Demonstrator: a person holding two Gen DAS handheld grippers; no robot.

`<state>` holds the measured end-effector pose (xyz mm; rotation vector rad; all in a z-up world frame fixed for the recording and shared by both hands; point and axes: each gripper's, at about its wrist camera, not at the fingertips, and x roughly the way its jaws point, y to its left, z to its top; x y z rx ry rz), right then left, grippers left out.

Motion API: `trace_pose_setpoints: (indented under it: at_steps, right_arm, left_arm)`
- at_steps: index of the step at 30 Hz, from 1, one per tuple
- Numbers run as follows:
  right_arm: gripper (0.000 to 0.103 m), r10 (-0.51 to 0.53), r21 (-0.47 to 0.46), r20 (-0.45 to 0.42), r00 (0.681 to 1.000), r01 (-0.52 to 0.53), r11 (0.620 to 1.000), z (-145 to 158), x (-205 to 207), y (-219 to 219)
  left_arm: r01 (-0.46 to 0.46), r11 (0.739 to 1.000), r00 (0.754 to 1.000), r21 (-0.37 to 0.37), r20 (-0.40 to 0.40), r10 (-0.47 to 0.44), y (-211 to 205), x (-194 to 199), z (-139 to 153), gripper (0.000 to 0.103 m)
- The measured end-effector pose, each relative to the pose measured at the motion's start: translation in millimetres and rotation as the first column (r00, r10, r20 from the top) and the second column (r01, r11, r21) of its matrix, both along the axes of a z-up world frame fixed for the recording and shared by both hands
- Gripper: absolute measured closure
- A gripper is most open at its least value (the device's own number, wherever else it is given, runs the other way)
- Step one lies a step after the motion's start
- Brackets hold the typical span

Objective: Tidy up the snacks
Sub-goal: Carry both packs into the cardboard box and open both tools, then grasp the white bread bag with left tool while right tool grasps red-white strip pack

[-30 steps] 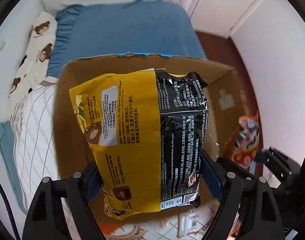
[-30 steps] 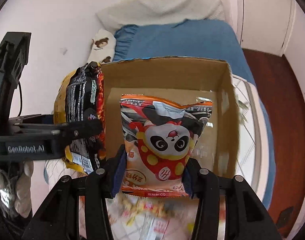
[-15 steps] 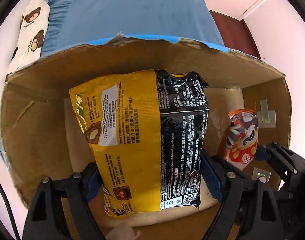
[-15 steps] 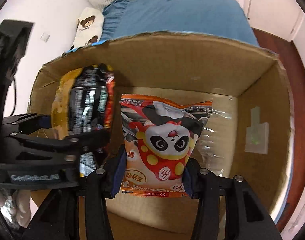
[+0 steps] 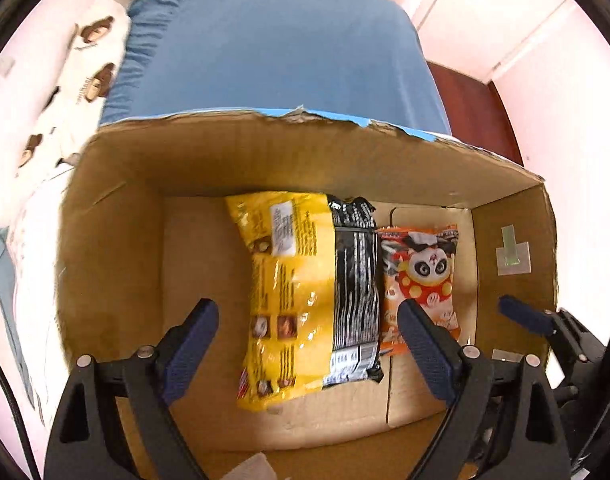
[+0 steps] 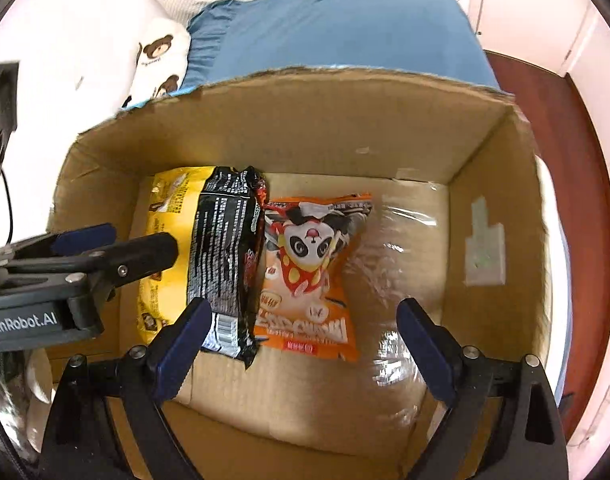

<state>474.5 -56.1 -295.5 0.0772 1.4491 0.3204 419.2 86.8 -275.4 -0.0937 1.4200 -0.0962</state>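
Nearest, the left hand-held gripper (image 5: 307, 326) and the right hand-held gripper (image 6: 305, 322) both hang spread wide and hold nothing above the cardboard box (image 6: 305, 112). On the box floor lie 2 snacks side by side, edges touching: the yellow-and-black bag (image 5: 305, 292) and the orange panda packet (image 6: 309, 272). Beyond the box is a blue bed (image 5: 273, 52).

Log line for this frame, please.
left gripper: open | right gripper: open | yellow-black bag, panda snack pack: lying side by side in cardboard box
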Motion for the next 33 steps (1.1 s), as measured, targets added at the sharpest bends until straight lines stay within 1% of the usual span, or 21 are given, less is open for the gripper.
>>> trace_pose_setpoints:
  at_steps: [3,6,7,9,14,19,22,28,30,33]
  right_arm:
    - [0.007,-0.008,-0.051,0.060,0.998,0.011,0.999,23.4,-21.4,-9.4]
    - [0.007,-0.019,-0.066,0.104,0.994,0.026,0.997,44.8,-39.9,-13.9]
    - [0.007,-0.019,-0.069,0.113,0.993,0.027,0.997,45.0,-32.6,-9.5]
    - [0.007,-0.020,-0.082,0.148,0.989,0.033,0.996,54.6,-46.2,-11.0]
    - [0.007,-0.023,-0.098,0.203,0.979,0.044,0.994,74.8,-78.3,-17.2]
    - [0.007,-0.022,-0.117,0.291,0.957,0.058,0.991,100.2,-111.8,-20.3]
    - [0.007,-0.036,-0.098,0.337,0.941,0.074,0.992,119.6,-131.5,-26.3]
    - [0.007,-0.051,-0.064,0.430,0.901,0.087,0.994,156.0,-165.7,-34.8]
    - [0.007,-0.060,-0.049,0.436,0.898,0.091,0.995,162.9,-177.3,-36.7]
    - [0.007,-0.090,0.001,0.401,0.912,0.097,0.995,162.0,-195.4,-39.3]
  left_arm:
    - [-0.021,0.999,0.998,0.025,0.062,0.020,3.7,-18.5,11.9,0.011]
    - [-0.037,0.999,0.992,0.040,0.123,0.031,7.4,-39.4,24.9,0.011]
    - [-0.039,0.998,0.989,0.049,0.143,0.032,7.9,-46.8,29.5,0.011]
    - [-0.038,0.997,0.983,0.067,0.182,0.025,6.8,-63.8,39.4,0.011]
    - [-0.039,0.995,0.965,0.089,0.263,0.015,3.7,-103.5,62.8,0.011]
    - [-0.052,0.995,0.943,0.088,0.332,0.020,1.8,-139.9,85.3,0.011]
    - [-0.067,0.994,0.928,0.091,0.372,0.029,1.7,-160.5,97.7,0.011]
    - [-0.085,0.991,0.905,0.106,0.425,0.032,0.6,-193.4,115.4,0.011]
    - [-0.084,0.991,0.899,0.101,0.437,0.032,3.1,-203.0,120.2,0.011]
    - [-0.082,0.993,0.902,0.090,0.431,0.035,13.2,-218.7,118.7,0.011]
